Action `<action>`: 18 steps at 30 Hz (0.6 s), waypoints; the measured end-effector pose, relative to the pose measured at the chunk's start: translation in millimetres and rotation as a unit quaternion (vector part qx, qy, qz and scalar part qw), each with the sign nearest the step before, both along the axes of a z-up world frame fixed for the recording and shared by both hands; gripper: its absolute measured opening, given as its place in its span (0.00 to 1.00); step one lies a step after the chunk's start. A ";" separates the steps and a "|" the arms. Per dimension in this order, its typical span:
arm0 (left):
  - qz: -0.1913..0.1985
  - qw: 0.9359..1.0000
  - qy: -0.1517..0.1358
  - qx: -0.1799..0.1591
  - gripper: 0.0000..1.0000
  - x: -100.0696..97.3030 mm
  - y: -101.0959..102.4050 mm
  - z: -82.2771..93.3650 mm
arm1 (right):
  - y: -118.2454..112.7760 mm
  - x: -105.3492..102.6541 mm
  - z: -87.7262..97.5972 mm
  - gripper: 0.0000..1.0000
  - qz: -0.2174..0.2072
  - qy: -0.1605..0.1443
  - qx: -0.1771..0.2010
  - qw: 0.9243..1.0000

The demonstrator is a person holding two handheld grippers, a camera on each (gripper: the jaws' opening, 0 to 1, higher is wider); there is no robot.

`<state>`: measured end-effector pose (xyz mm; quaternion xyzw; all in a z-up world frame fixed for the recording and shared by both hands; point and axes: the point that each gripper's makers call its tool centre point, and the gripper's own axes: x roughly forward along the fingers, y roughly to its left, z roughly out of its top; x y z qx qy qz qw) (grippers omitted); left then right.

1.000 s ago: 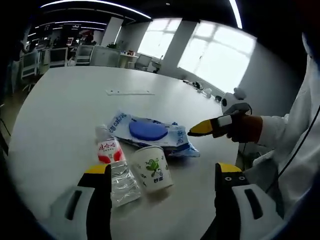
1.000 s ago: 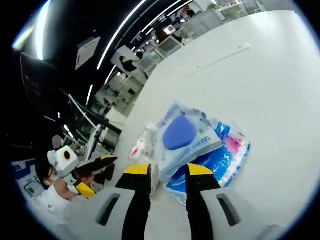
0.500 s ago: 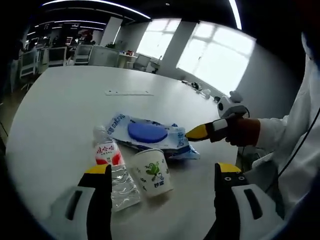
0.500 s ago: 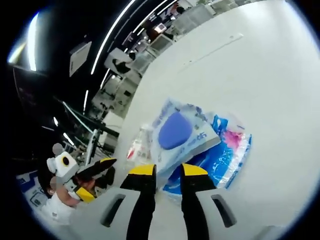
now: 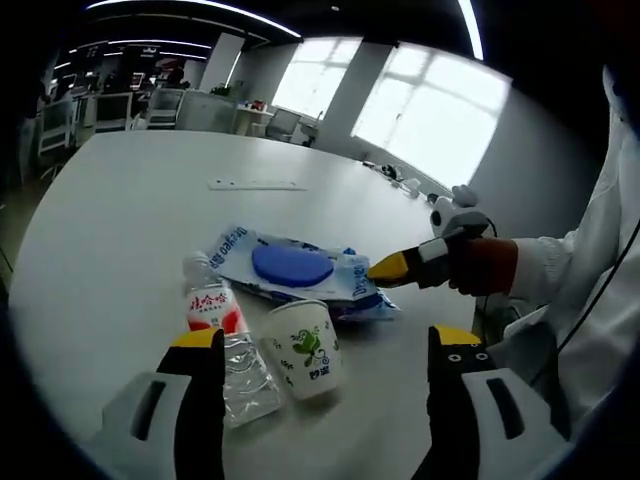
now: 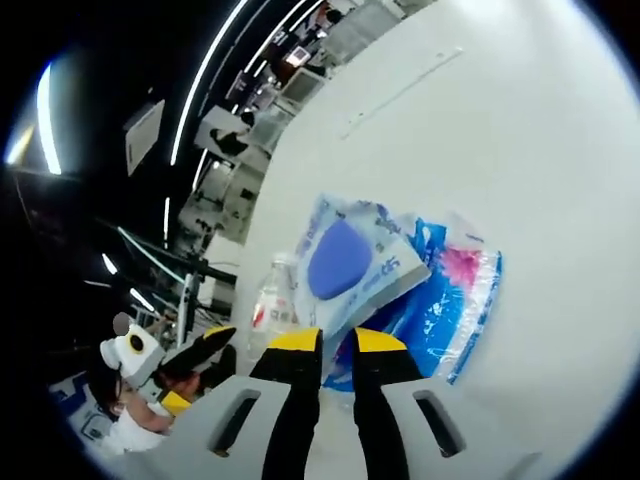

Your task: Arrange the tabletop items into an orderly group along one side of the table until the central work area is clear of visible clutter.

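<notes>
A white wipes pack with a round blue lid (image 5: 290, 265) lies on the white table (image 5: 120, 220), on top of a blue packet (image 5: 378, 303). In front of them a clear water bottle with a red label (image 5: 215, 322) lies on its side beside an upright paper cup (image 5: 303, 345). My left gripper (image 5: 325, 338) hangs open just short of the cup. My right gripper (image 5: 385, 267), in a gloved hand, meets the pack's right end. In the right gripper view its jaws (image 6: 337, 340) are pinched on the corner of the wipes pack (image 6: 345, 262), with the blue packet (image 6: 450, 300) beneath and the bottle (image 6: 272, 300) to the left.
A flat white strip (image 5: 258, 185) lies further out on the table. Small items (image 5: 405, 183) sit at the far edge under the windows. Office chairs and desks (image 5: 110, 110) stand beyond. A white sleeve (image 5: 590, 290) is at the right. My left gripper (image 6: 195, 368) shows low at the left.
The right gripper's jaws have drawn together around the wipes pack's corner. The left gripper has stayed open in about the same place.
</notes>
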<state>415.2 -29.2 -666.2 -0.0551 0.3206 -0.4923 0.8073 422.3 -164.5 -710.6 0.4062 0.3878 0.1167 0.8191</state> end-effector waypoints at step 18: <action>-0.005 1.000 0.003 -0.007 0.84 -1.0 -6.0 -1.2 | -0.1 1.4 -4.8 0.03 -0.036 0.033 0.038 0.998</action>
